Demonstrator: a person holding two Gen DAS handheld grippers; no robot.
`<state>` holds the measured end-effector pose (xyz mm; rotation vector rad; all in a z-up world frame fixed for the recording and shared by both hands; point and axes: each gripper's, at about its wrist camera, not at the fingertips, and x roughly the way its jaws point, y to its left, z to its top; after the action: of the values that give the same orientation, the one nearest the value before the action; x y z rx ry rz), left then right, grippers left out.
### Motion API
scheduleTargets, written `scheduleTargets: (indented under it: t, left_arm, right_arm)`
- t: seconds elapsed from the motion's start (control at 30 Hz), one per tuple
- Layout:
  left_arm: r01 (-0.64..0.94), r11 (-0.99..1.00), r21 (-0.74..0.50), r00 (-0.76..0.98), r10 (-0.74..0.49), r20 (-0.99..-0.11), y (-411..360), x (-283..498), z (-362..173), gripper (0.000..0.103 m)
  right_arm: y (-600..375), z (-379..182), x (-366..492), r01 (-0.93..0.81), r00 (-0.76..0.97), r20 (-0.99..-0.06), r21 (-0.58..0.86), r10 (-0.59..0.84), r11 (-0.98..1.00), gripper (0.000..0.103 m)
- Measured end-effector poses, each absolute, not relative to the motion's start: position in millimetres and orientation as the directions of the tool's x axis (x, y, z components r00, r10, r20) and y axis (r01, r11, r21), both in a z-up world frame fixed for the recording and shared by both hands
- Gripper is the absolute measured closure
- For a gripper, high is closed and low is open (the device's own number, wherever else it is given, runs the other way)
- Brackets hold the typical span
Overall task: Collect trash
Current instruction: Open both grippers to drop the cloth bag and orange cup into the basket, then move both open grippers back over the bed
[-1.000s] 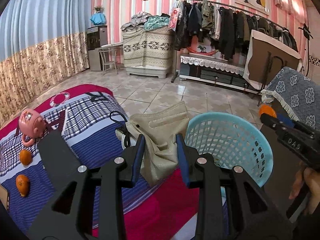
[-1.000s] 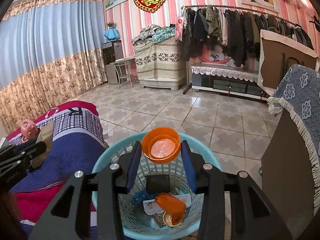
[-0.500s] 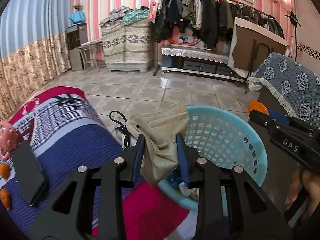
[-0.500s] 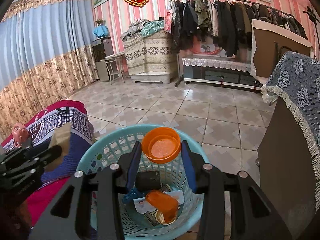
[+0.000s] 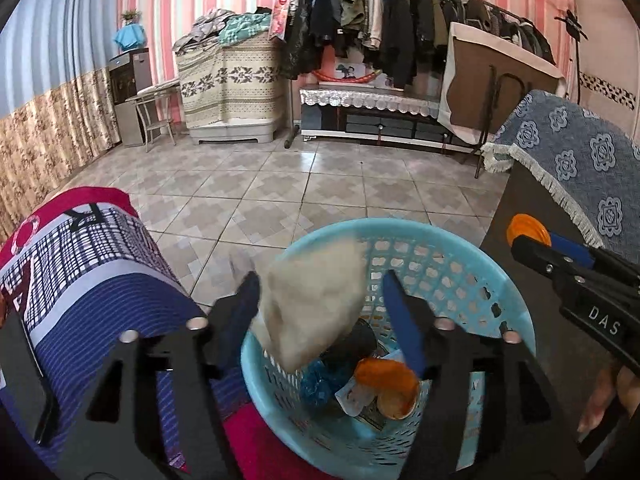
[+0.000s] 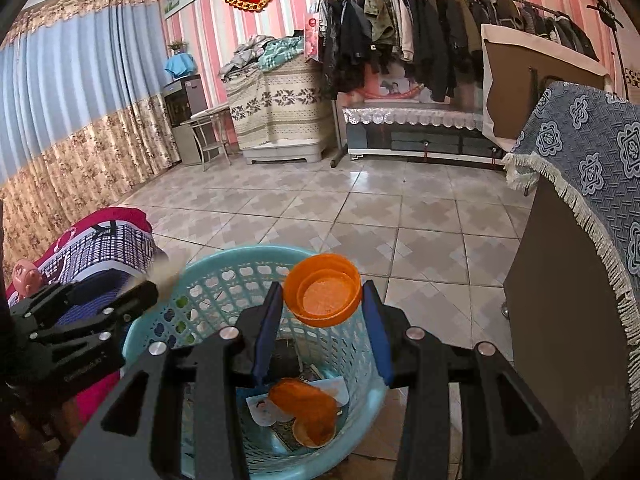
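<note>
The left tongs (image 5: pixel 320 312) hang over the near left rim of the light-blue mesh wastebasket (image 5: pixel 448 256). Their jaws have just been opening and now stand apart, released. Between them a beige face mask (image 5: pixel 312 304), motion-blurred, sits over the basket's mouth; whether it touches either blue pad cannot be told, and neither pad presses on it.

The right tongs (image 6: pixel 322 322) reach in over the basket from the right and are clenched on an orange plastic lid (image 6: pixel 322 290), its hollow side facing the camera, with a pad against each side of its rim. In the left wrist view the same lid (image 5: pixel 528 230) shows at the tip of the right tongs, by the basket's far right edge.

At the bottom of the basket (image 6: pixel 224 268) lie an orange pill bottle (image 6: pixel 304 404) on its side, a black object, something blue and crinkled (image 5: pixel 320 380), and some printed paper cards (image 6: pixel 260 408).

To the left of the basket is a bed with a striped blue, white and red cover (image 5: pixel 92 272); a small pink toy (image 6: pixel 26 276) rests on it at the left. A cabinet draped with a blue patterned cloth (image 6: pixel 592 160) stands to the right. The floor (image 6: pixel 360 208) beyond is tiled.
</note>
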<state>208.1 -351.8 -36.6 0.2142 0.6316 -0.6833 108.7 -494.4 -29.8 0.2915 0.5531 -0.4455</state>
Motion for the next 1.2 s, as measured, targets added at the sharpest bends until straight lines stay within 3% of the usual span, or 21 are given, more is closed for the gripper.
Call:
scheduleTargets:
  t: [0.3, 0.7, 0.73, 0.8, 1.2]
  left_arm:
    - [0.564, 0.826, 0.003, 0.672, -0.457, -0.582, -319, 216, -26, 0.015]
    - [0.431, 0.902, 0.009, 0.758, -0.356, -0.546, -258, 230, -12, 0.008]
    - [0.422, 0.906, 0.010, 0.763, -0.350, -0.544, -252, 230, -11, 0.008]
    - [0.404, 0.915, 0.001, 0.769, -0.339, -0.542, -238, 231, -8, 0.008]
    - [0.293, 0.956, -0.012, 0.804, -0.253, -0.539, -155, 215, 11, 0.008]
  right_arm:
    - [-489, -31, 115, 0.471, 0.760, -0.566, 0.140, -0.320, 0.871, 0.062]
    - [-461, -31, 138, 0.434, 0.766, -0.572, 0.122, -0.294, 0.893, 0.061]
    - [-458, -31, 140, 0.427, 0.768, -0.571, 0.120, -0.290, 0.896, 0.058]
    - [-450, -31, 144, 0.422, 0.767, -0.569, 0.102, -0.295, 0.901, 0.037]
    - [-428, -26, 141, 0.409, 0.791, -0.524, 0.073, -0.314, 0.909, 0.011]
